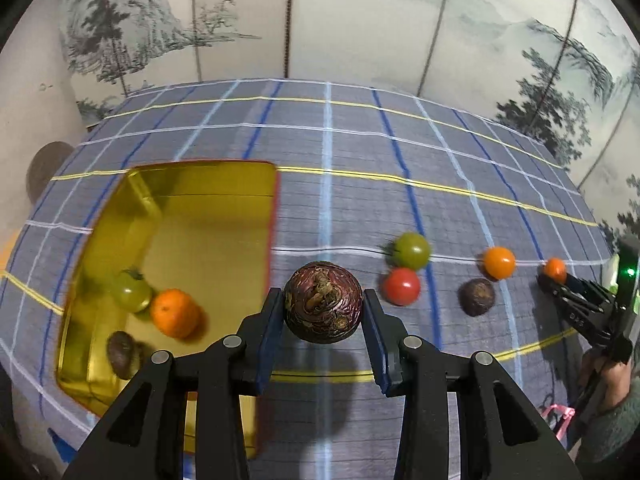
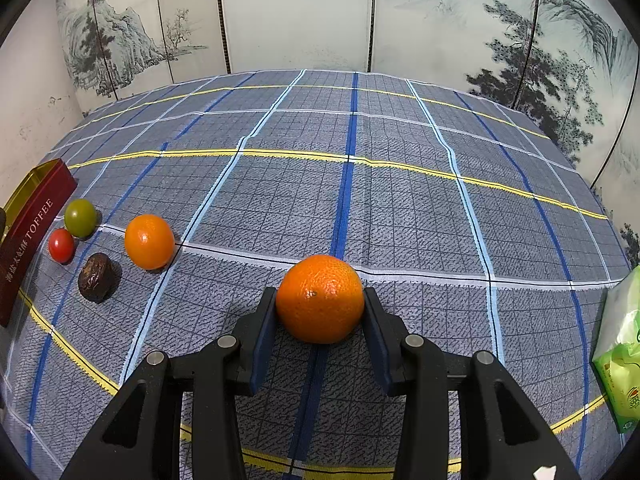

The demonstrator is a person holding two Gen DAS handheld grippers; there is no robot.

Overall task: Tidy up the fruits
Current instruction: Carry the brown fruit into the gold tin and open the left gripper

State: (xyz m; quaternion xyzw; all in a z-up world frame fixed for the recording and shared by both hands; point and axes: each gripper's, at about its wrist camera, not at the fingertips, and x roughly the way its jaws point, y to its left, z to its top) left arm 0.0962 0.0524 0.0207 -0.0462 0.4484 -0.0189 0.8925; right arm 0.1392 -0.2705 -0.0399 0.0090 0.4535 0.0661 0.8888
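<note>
My left gripper [image 1: 323, 312] is shut on a dark wrinkled passion fruit [image 1: 322, 302], held above the cloth just right of the gold tin [image 1: 224, 184]. The tin holds a green tomato [image 1: 131, 291], an orange [image 1: 175, 313] and a dark fruit [image 1: 122, 354]. My right gripper [image 2: 320, 312] is shut on an orange [image 2: 320, 298]; it also shows in the left wrist view [image 1: 554, 276]. On the cloth lie a green tomato [image 2: 80, 217], a red tomato [image 2: 61, 245], a dark fruit [image 2: 96, 277] and another orange [image 2: 149, 241].
The table carries a blue checked cloth [image 2: 360, 200]. The tin's red side reads TOFFEE [image 2: 32, 236]. A green packet [image 2: 622, 352] lies at the right edge. A painted folding screen [image 2: 300, 12] stands behind the table.
</note>
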